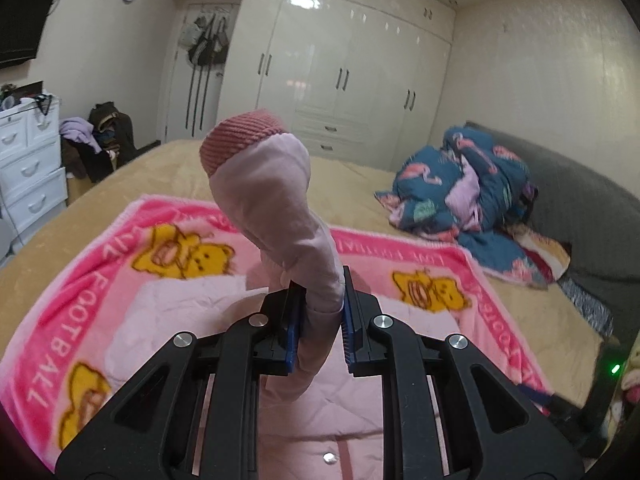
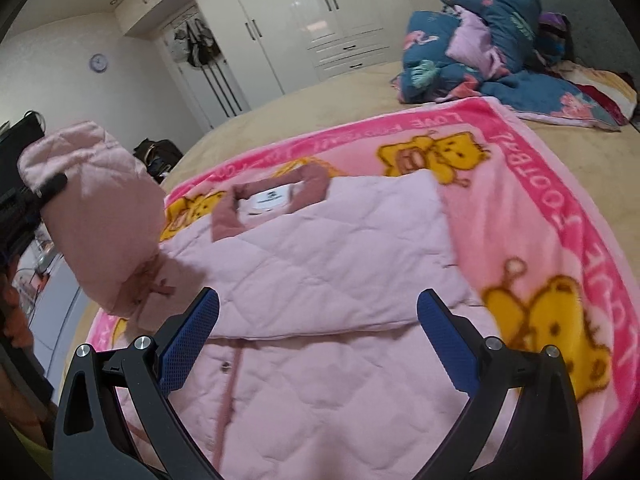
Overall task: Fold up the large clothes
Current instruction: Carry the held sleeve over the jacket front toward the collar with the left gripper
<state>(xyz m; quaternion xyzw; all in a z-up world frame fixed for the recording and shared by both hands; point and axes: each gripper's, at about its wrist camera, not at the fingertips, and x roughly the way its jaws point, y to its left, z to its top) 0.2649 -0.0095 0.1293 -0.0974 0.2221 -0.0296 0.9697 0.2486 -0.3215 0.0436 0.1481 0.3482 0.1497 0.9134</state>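
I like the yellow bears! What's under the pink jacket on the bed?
The pink jacket lies on a pink bear blanket, spread over the tan bed. Bears peek out around it. Whatever is printed beneath the jacket is covered.

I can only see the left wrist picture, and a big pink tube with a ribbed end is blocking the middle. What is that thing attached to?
Observer: It is a sleeve of a pink quilted jacket, which lies flat on the pink bear blanket.

Operator: Is the other sleeve sticking out too?

Observer: No. The right wrist view shows the far side already folded in across the jacket's body.

Operator: And what is the other gripper doing?

Observer: The right gripper hangs open above the jacket's lower half, holding nothing, while the left gripper is shut on the sleeve.

Operator: Which way does the jacket face?

Observer: Its collar, with a white label inside, points toward the wardrobe.
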